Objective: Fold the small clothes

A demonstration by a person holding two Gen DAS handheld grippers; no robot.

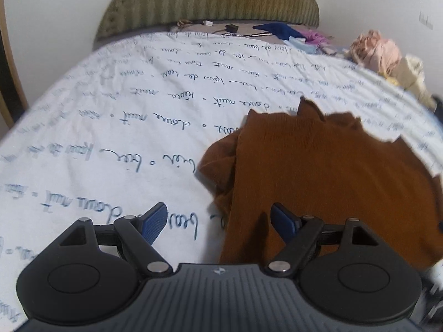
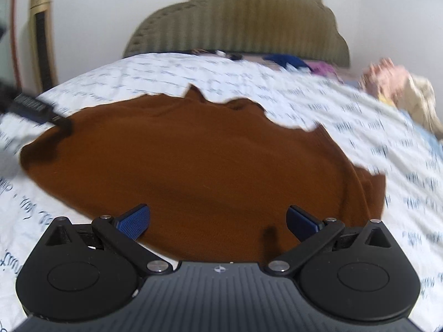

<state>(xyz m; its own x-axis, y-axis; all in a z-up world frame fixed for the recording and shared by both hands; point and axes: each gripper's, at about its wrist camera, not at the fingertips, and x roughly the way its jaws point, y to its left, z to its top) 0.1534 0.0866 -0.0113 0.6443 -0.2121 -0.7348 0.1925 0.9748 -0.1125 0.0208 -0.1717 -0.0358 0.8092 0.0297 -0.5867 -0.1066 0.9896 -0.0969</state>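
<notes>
I see the brown top (image 2: 193,160) lying mostly flat on the bed (image 1: 110,127), its long axis running side to side in the right view, jagged far edge toward the headboard (image 1: 210,2). Its left side is bunched into a fold. My left tool (image 1: 218,221) is spread wide, holding nothing, straddling the top's near-left edge. My right tool (image 2: 218,221) is also wide apart and empty, over the near hem. Bare sheet lies left; a clothes pile (image 1: 384,55) sits far right.
</notes>
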